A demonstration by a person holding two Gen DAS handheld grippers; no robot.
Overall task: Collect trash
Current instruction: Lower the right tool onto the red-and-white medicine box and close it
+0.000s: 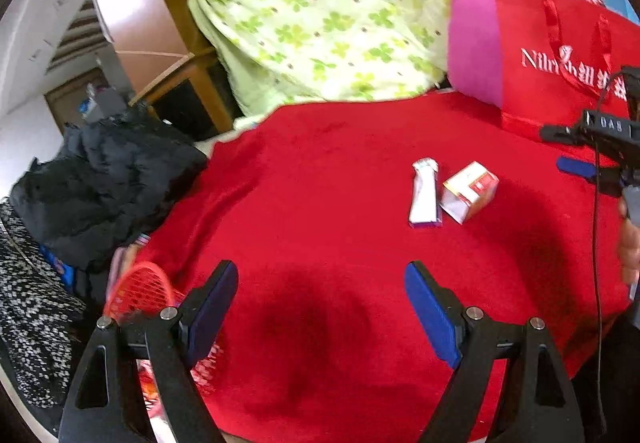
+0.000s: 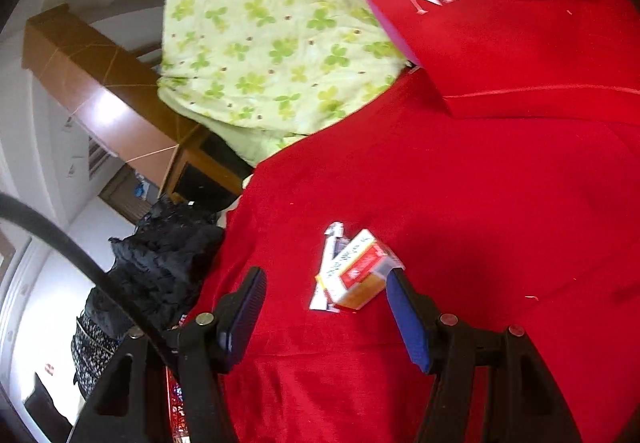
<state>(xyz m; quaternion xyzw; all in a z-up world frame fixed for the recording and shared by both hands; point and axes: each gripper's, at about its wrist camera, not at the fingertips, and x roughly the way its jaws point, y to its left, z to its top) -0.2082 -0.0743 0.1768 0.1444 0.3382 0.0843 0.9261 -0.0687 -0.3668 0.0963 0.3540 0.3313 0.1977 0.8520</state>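
A small red and white carton [image 1: 470, 191] lies on the red blanket [image 1: 340, 227], touching a flattened white tube [image 1: 424, 193] on its left. My left gripper [image 1: 322, 311] is open and empty, low over the blanket, well short of both. My right gripper [image 2: 326, 313] is open, just in front of the carton [image 2: 360, 269] and tube [image 2: 330, 255]; its right pad [image 2: 404, 319] sits beside the carton's near corner. The right gripper also shows at the right edge of the left wrist view [image 1: 588, 151].
A red basket [image 1: 140, 291] stands at the blanket's left edge, partly behind my left finger. A red gift bag [image 1: 560, 55] lies at the back right. A green clover quilt [image 1: 340, 7] is piled behind. Black clothing [image 1: 104, 183] is heaped at left.
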